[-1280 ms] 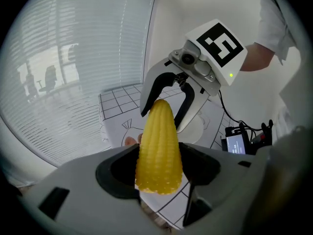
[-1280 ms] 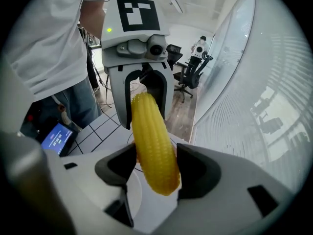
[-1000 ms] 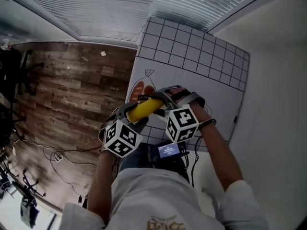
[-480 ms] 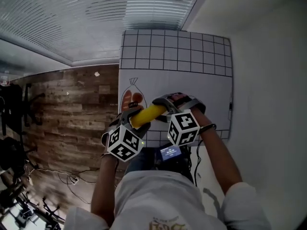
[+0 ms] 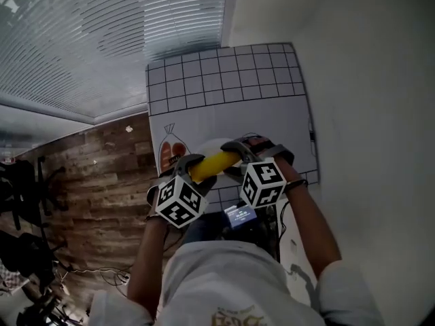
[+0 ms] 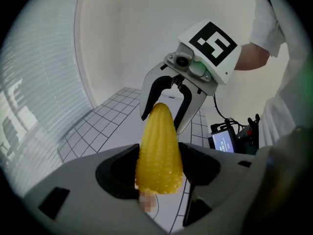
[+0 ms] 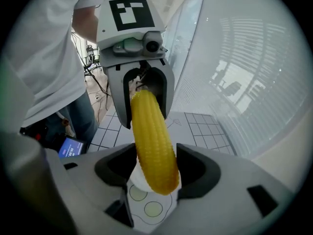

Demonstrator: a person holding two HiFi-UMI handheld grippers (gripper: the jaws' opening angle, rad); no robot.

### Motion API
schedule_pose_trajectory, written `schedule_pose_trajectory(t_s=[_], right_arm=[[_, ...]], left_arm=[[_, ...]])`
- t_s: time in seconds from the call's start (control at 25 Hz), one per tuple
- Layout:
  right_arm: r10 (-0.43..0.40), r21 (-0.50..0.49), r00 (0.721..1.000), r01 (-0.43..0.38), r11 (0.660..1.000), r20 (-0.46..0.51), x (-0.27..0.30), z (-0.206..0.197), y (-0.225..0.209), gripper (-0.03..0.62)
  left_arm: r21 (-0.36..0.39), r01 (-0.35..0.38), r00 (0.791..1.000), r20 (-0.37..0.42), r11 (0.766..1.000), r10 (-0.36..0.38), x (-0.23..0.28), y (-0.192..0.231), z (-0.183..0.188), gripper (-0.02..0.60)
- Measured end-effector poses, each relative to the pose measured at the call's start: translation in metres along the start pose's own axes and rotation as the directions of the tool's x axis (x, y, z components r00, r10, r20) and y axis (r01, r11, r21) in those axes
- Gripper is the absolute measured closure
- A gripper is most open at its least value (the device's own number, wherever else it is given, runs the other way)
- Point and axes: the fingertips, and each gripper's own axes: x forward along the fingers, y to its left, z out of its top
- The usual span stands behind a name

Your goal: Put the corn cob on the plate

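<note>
Corn cob (image 5: 214, 163), yellow, held in the air by both ends between 2 hand-held grippers, above a white mat (image 5: 224, 80) printed with a black grid. The left gripper (image 5: 190, 167) is clamped on the thick stalk end, and the right gripper (image 5: 238, 153) is clamped on the rounded tip. Each gripper view shows the cob wedged between that gripper's 2 dark jaws, running straight across to the other gripper. Compared with 1 second ago, the grip looks the same but the pair has carried the cob sideways across the mat. Then it hung over an orange drawing (image 5: 170, 153) near the mat's edge. Now that drawing lies off to the left, and a white plate (image 5: 204, 145) shows just behind the cob. The cob appears clear of the plate and not yet resting on it. The carry looks close to done, leaving the cob to be lowered onto the plate and both grippers to let go
</note>
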Motion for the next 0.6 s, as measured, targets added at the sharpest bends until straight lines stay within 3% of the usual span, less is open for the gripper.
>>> schedule_pose_trajectory(t_s=[0.44, 0.6], right_arm=[[-0.026, 0.104, 0.999, 0.028, 0.994, -0.020, 0.007, -0.024, 0.012, 0.333], [-0.034, 0.117, 0.998, 0.039, 0.992, -0.045, 0.019, -0.034, 0.015, 0.335]], left_arm=[[0.060, 0.098, 0.994, -0.059, 0.993, -0.094, 0.024, -0.009, -0.004, 0.327], [0.104, 0.109, 0.990, -0.101, 0.989, -0.098, 0.036, -0.008, -0.012, 0.327]])
